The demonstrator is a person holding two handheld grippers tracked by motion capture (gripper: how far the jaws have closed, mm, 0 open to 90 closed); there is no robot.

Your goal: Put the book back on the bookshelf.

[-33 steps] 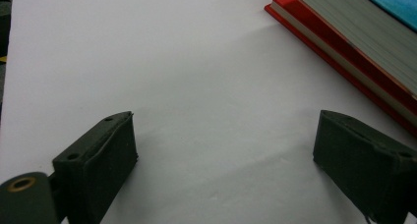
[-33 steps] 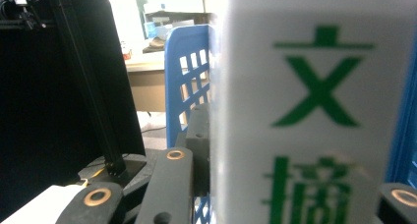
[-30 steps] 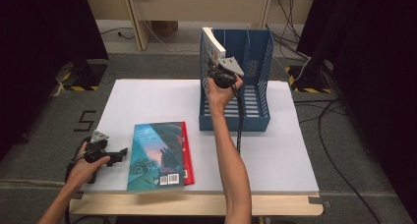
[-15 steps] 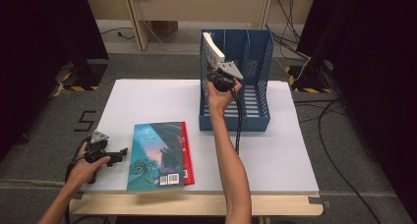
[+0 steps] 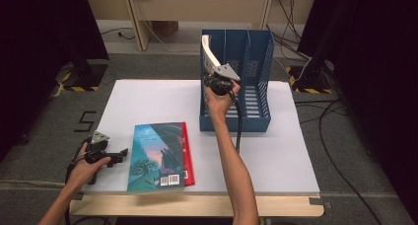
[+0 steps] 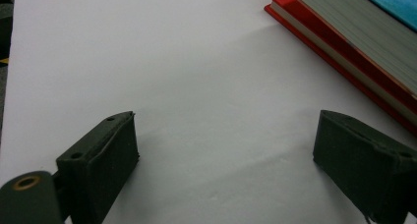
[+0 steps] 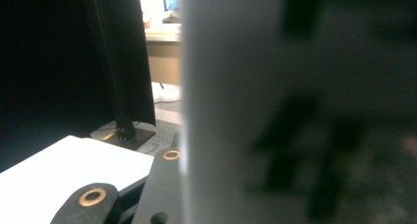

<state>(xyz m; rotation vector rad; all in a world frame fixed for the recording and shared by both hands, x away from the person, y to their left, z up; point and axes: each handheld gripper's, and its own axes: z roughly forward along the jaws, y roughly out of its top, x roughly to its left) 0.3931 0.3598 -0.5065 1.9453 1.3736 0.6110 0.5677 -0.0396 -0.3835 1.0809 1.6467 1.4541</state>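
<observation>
The white book stands tilted in the left compartment of the blue file rack at the far side of the table, seen from the high view, with my right gripper up against it, while my left gripper rests near the table's left corner just beside two stacked books. Along my left gripper, its jaws are spread wide over bare tabletop, the red-covered stack at far right. Along my right gripper, a blurred white book sits right against the lens, so I cannot tell whether those jaws pinch it.

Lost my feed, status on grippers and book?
Right gripper shut on white book, upright in blue file rack. Left gripper open, on table. Nothing blocking.
</observation>
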